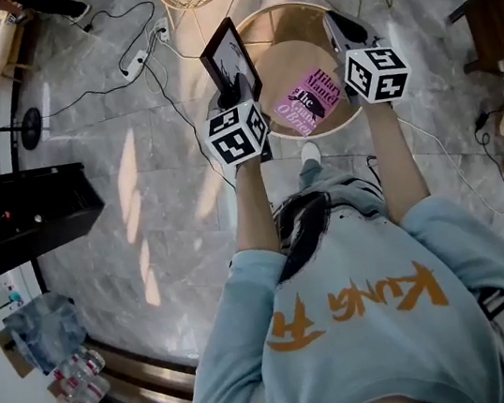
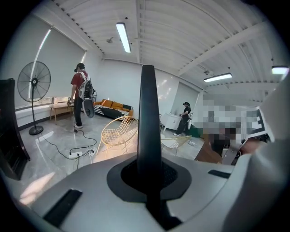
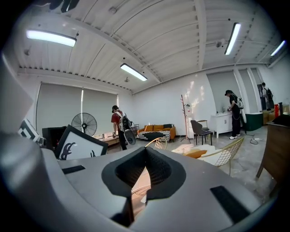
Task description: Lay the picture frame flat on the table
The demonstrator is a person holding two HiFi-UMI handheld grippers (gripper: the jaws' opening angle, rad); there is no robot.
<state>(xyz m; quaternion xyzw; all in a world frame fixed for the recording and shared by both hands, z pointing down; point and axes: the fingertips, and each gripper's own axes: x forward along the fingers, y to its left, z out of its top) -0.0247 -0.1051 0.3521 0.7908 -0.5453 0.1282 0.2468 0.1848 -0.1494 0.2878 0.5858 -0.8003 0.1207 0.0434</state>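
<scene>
Empty tongs (image 3: 144,156) closed; picture frame (image 3: 77,146) at left.

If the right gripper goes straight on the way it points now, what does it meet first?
Probably the gold wire chair across the room, though depth is unclear. Nothing nearer shows in line with the right gripper; the black picture frame sits off to its left.

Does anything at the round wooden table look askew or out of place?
Yes. The black picture frame is not lying flat: the left gripper, shut on it, holds it tilted on edge at the rim of the round wooden table. The pink book lies flat on the tabletop.
</scene>
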